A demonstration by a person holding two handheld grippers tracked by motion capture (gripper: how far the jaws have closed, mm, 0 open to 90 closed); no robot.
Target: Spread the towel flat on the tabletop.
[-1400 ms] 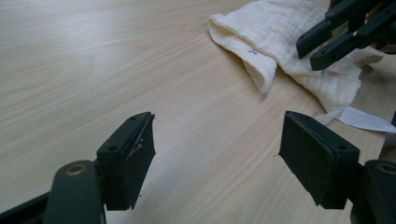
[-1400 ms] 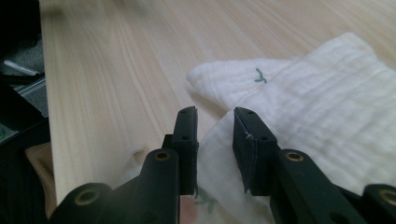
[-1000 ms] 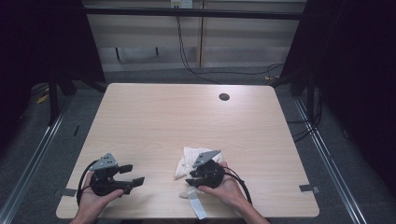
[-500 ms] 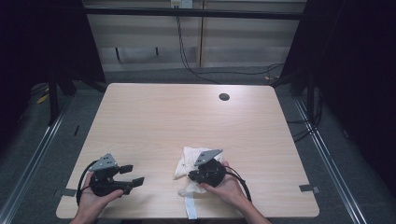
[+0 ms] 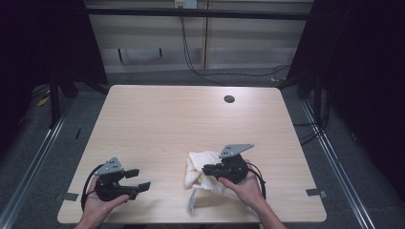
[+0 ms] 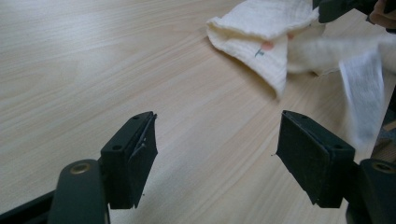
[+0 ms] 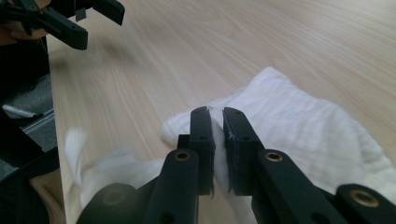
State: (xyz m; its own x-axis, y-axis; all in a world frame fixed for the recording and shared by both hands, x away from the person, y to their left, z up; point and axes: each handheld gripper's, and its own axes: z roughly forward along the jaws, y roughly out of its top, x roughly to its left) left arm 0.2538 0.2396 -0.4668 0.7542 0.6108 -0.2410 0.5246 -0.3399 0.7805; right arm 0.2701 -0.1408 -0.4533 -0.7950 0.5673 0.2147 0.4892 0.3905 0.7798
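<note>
**A:** What worries you here?

**B:** The grip. The right gripper (image 7: 218,116) has just been closing its jaws, and they now stand nearly together with a thin fold of the white cloth (image 5: 203,171) pinched between the pads. In the right gripper view only a sliver of fabric sits in that narrow gap, so I judge the hold shallow. If the hand lifts or drags quickly, the edge could slide out and the cloth would flop back onto the desk (image 5: 162,119).

**A:** Anything else?

**B:** The long tag or strip (image 5: 192,202) hanging from the cloth toward the near edge of the desk. It looks loose and blurred in the left gripper view, and it could catch under the hand or trail off the edge, tugging the fabric askew.

**A:** And the other side?

**B:** The left gripper (image 5: 136,180) rests low near the front left corner, jaws wide open with nothing between them, well apart from the cloth. With only one side held, the cloth may bunch rather than spread.

**A:** How does the cloth itself look?

**B:** Soft, cream-white, with a fine woven texture, crumpled into a rough folded heap at the near right of the desk, just beside the right hand (image 5: 243,188). A small printed mark shows on one fold.
</note>
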